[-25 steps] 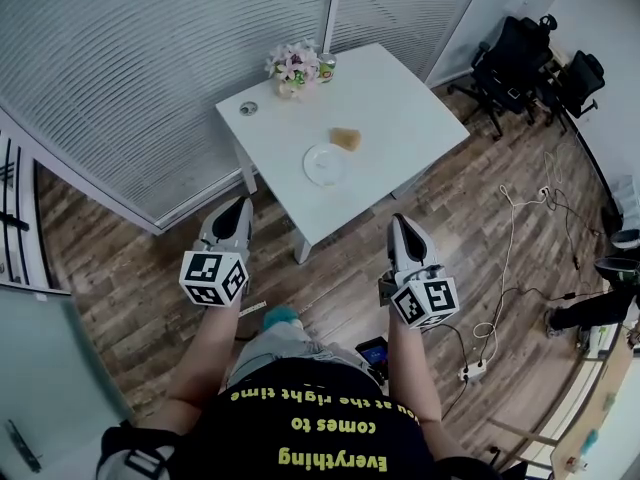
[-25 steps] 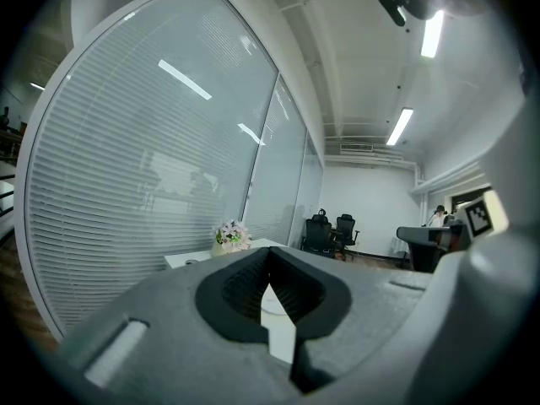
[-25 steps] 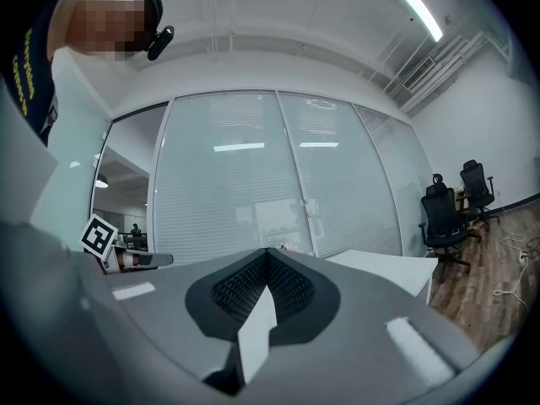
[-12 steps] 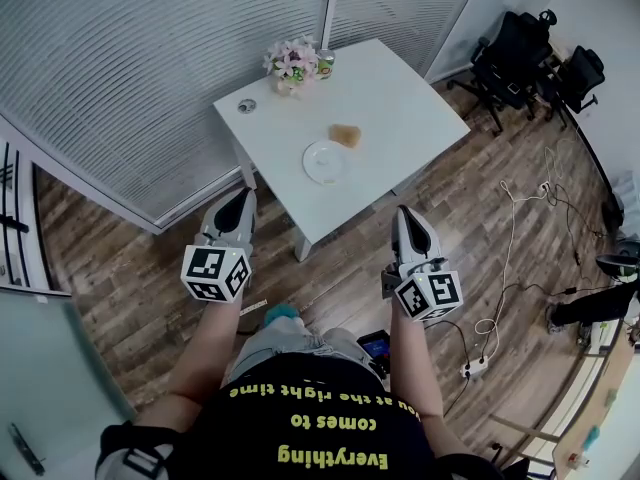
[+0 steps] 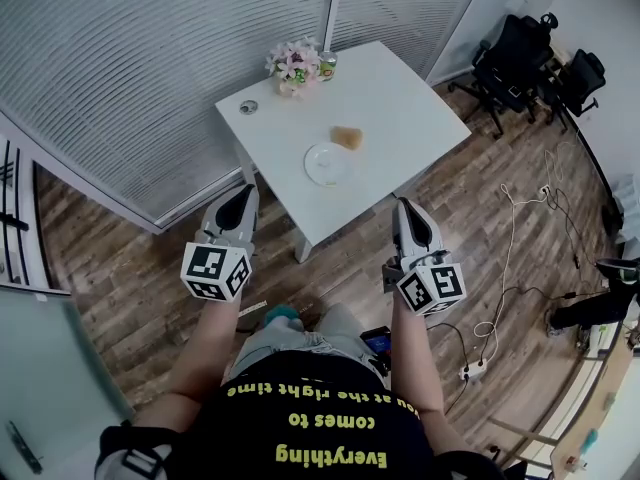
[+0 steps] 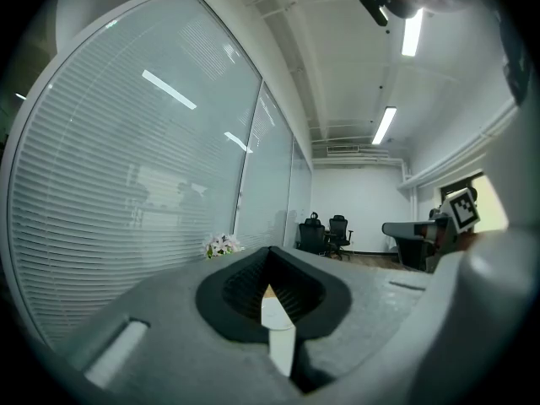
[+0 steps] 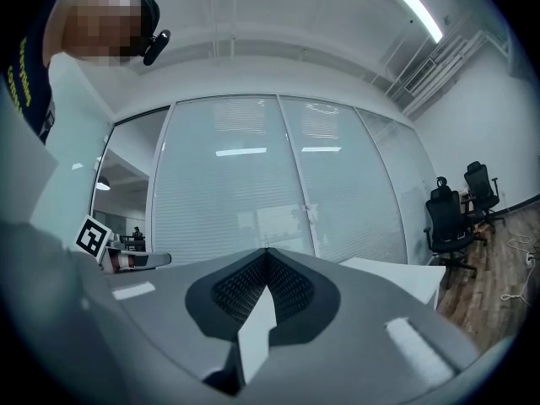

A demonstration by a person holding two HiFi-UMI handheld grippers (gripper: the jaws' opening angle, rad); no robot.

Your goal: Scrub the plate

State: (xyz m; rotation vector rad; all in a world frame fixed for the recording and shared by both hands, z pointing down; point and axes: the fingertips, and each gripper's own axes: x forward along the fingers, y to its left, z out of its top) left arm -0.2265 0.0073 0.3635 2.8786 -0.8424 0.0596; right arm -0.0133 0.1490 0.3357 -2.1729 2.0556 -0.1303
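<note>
My left gripper [image 5: 243, 198] is clenched on nothing, jaws pressed together. It hangs over the wood floor [image 5: 120, 268], short of the table [image 5: 410, 103]. The plate [image 5: 327, 163] lies at its 2 o'clock, near the table's front edge. The plate is round, so no long axis matters. A tan sponge [image 5: 347, 137] sits close by, at the plate's 1 o'clock. My right gripper [image 5: 404, 210], likewise clenched and empty, has the plate at 10 o'clock and the sponge at 11. Both stand about equally far from the plate, and the right is nearer the sponge, so I judge it should fetch that while the left steadies the plate. The tabletop is white and smooth, with flowers [image 5: 292, 68] and a can [image 5: 326, 65] at its far corner. Blinds [image 5: 150, 68] run along the left, and cables [image 5: 510, 268] and chairs [image 5: 525, 53] are on the right.
</note>
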